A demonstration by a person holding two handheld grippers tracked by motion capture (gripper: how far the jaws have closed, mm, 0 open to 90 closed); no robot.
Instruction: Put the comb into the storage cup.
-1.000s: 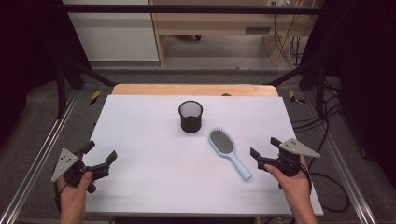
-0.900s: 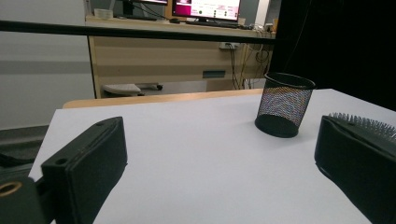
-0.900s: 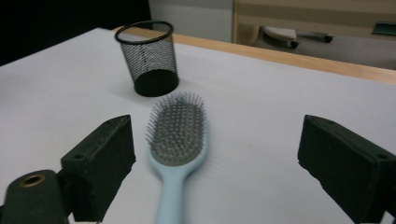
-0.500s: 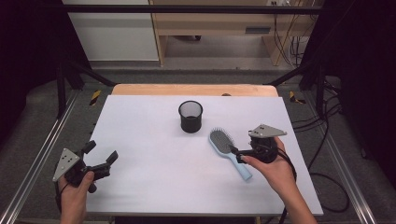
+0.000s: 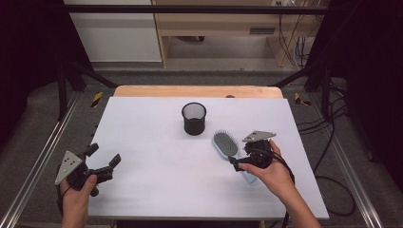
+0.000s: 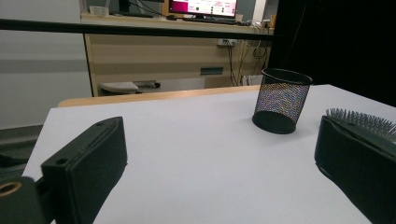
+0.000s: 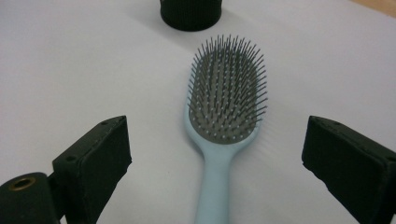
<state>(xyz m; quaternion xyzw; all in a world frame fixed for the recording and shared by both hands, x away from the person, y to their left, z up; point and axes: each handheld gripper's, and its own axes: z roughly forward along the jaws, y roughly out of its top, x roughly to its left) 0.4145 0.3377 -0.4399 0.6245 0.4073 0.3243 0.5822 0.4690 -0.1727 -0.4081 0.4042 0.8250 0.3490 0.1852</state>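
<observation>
The light-blue hairbrush [image 7: 223,140] lies bristles-up on the white table [image 5: 152,142], its head just beside the black mesh pen cup [image 5: 194,118]. My right gripper [image 5: 236,164] hovers over the handle, jaws wide apart on either side of it, touching nothing. My left gripper [image 5: 105,160] waits well apart at the near left edge, jaws spread too. I judge the work barely begun: brush not gripped, not lifted, cup empty.

hairbrush [image 7: 223,122] handle cut off, cup [image 7: 190,12] cropped
</observation>
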